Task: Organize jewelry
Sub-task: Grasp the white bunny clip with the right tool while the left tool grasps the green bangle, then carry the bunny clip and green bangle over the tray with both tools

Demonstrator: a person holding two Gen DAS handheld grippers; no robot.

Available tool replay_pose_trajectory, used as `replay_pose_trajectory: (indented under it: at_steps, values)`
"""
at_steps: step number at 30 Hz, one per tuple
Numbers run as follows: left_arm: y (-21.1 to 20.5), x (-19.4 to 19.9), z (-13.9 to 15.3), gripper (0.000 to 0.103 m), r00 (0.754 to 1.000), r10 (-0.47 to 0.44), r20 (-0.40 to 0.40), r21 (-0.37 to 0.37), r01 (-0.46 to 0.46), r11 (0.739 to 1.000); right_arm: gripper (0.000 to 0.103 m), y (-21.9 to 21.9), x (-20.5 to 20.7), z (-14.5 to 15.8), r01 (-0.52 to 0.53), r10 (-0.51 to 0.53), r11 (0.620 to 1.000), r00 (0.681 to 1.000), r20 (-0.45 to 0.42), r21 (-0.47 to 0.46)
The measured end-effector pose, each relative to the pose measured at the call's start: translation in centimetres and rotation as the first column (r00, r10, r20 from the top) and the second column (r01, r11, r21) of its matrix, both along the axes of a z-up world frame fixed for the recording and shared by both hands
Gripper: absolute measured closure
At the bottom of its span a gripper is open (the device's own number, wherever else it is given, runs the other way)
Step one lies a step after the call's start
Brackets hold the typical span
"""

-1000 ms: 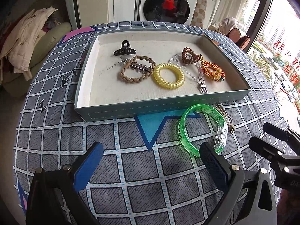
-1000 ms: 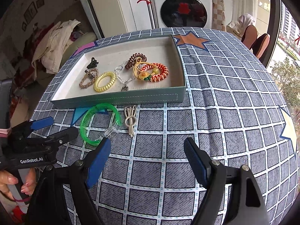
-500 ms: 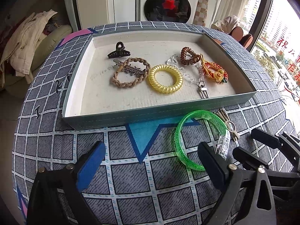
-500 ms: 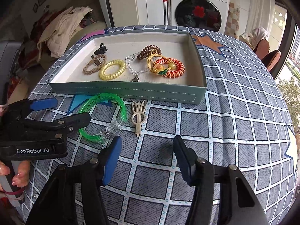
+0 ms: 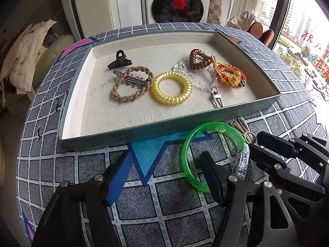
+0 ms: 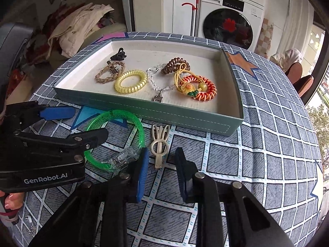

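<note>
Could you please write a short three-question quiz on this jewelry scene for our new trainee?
1. True or false: the green bangle lies inside the tray.
2. Which piece lies on the tablecloth beside the bangle? A) cream hair clip B) yellow coil tie C) black claw clip
3. Fill in: the right gripper has its fingers on either side of the cream ____, not yet pressing it.

Key: 1 false, it lies on the tablecloth in front of the tray; 2 A; 3 hair clip.
</note>
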State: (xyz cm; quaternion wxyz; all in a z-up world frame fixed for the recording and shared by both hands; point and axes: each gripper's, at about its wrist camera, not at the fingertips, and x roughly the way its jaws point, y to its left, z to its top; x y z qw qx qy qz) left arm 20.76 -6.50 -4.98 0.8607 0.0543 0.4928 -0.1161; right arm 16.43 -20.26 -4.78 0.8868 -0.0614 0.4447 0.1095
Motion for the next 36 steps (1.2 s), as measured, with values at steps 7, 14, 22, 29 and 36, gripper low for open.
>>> replay_pose_trajectory:
  at_steps: [7,14,22,29,36]
  values:
    - [-0.8,-0.1,0.3,0.034,0.999,-0.035,-0.001,0.003,0.035,0.999,0.085,0.1,-0.2,0.1,0.007,-0.007,1.0,1.0,-0.005,-0.003]
    - [-1.3,-0.3,0.4,0.047,0.998,-0.062,-0.004,0.006,0.062,0.998,0.085,-0.9,-0.6,0.5,0.048,-0.048,0.998,0.999,-0.015,0.033]
    - [-0.9,-0.5,0.6,0.077,0.998,-0.07,-0.01,-0.029,0.069,0.997,0.085,-2.1,-1.2,1.3,0.09,-0.088,0.992,0.996,-0.026,0.093]
    - [0.1,-1.1,1.3,0.077,0.998,-0.061,0.006,-0.066,0.061,0.996,0.085,-2.8,-1.8,1.6,0.127,-0.123,0.984,0.992,-0.042,0.126]
    - [1.3,-2.0,2.7,0.077,0.998,-0.06,0.036,-0.099,0.063,0.993,0.085,-3.2,-2.4,2.4,0.143,-0.138,0.978,0.99,-0.04,0.153]
